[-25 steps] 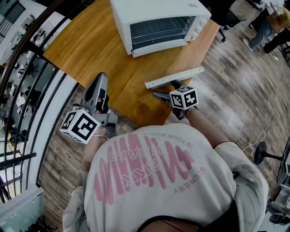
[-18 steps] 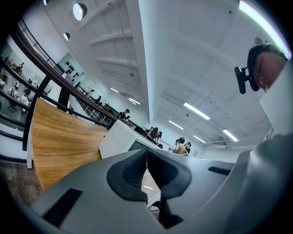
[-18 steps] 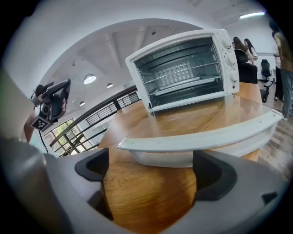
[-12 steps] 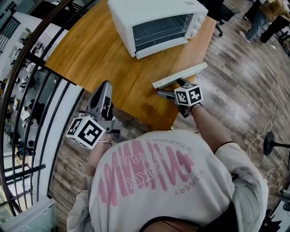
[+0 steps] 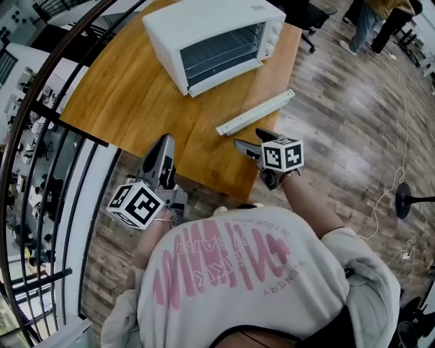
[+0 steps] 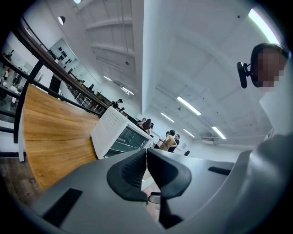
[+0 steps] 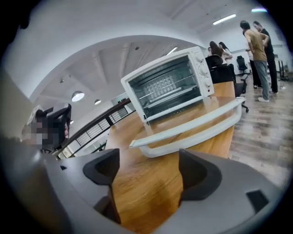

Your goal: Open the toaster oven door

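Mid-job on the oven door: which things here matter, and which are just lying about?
Job:
toaster oven; its white door handle; right tongs, open, just been closing partway, nothing between them.

Lying about:
left tongs, shut and empty; wooden table; railing; floor stand; people beyond.

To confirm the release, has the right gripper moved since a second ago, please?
Yes: the right gripper drew back from the oven door toward the table edge; its empty jaws have just been closing partway.
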`<state>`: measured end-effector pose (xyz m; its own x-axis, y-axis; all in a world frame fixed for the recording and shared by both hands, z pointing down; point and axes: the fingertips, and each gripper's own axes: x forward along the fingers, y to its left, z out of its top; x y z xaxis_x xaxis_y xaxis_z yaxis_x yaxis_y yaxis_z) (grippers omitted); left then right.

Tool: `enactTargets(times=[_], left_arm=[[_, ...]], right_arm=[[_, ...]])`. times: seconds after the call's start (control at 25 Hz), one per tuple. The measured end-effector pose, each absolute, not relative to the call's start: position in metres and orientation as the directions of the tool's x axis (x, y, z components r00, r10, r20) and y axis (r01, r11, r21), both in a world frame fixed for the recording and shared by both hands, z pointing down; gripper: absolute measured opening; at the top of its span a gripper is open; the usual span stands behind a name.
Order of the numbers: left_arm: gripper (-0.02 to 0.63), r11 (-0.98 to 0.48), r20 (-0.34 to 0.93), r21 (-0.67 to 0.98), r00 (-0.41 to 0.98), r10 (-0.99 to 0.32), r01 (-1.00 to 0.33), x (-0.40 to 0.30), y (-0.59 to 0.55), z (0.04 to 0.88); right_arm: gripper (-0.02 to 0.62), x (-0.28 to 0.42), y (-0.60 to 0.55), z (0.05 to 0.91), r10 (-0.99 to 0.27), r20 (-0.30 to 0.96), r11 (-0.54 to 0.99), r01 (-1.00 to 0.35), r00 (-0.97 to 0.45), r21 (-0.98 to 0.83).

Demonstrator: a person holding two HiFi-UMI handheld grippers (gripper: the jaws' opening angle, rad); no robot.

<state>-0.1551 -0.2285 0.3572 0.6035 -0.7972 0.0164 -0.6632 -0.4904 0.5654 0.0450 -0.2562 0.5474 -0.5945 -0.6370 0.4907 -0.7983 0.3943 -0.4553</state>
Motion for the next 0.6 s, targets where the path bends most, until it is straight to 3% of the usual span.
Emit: enactTargets(times=[0.16,0.28,0.56,0.6], left_arm=[[0.021,-0.521,0.000,0.552,0.626,-0.780,-0.650,-0.129,-0.222,0.351],[0.021,-0.531,-0.009,0.545,0.629,-0.778,-0.649,-0.109,-0.218,0.347],[0.021,-0.544,-0.045,0.546,0.626,-0.779,-0.637,-0.050,-0.195,0.336],[0.021,-0.543,-0.044,0.541,0.623,-0.781,-0.642,-0.041,-0.190,0.336]], right_arm=[[0.249,0.067,-0.243,0.518,-0.703,0.407,0.277,-0.752,-0.583,-0.598],[0.225,0.086,-0.237,0.498,-0.737,0.357,0.219,-0.702,-0.574,-0.677],[0.000,0.133,-0.234,0.444,-0.775,0.290,0.204,-0.657,-0.561,-0.725],[-0.009,0.139,-0.232,0.434,-0.778,0.268,0.219,-0.646,-0.568,-0.731]])
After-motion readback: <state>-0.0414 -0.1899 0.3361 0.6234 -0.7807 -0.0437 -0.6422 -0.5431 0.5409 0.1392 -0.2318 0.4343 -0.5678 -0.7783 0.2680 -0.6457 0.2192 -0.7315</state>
